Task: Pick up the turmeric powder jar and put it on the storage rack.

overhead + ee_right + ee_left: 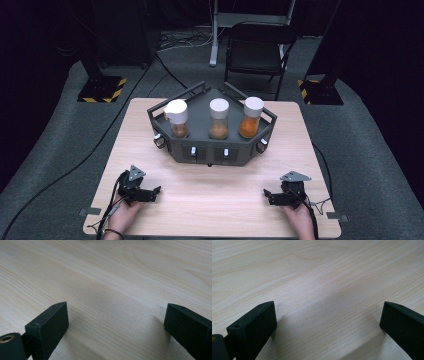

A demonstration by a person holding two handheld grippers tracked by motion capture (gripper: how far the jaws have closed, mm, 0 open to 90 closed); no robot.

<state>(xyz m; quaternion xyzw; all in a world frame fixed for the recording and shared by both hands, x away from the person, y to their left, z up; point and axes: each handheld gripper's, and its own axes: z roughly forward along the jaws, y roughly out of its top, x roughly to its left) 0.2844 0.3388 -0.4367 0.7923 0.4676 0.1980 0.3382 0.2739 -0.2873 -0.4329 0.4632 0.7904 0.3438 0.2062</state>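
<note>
A dark grey angular rack [200, 150] stands at the back middle of the wooden table [210, 200]. Three white-capped spice jars stand in it: a left jar [177, 119] with brown powder, a middle jar [219, 119] with tan powder, a right jar [250, 117] with orange powder. My left gripper [156, 192] rests near the front left edge, held by a hand, open over bare wood [329, 315]. My right gripper [267, 196] rests near the front right edge, also open, with bare wood [117, 317] between its jaws.
The rack has small knobs and white switches on its front faces [209, 152]. Behind the table stand a black chair [257, 50] and two stand bases with yellow-black stripes [102, 89]. Cables run over the grey floor.
</note>
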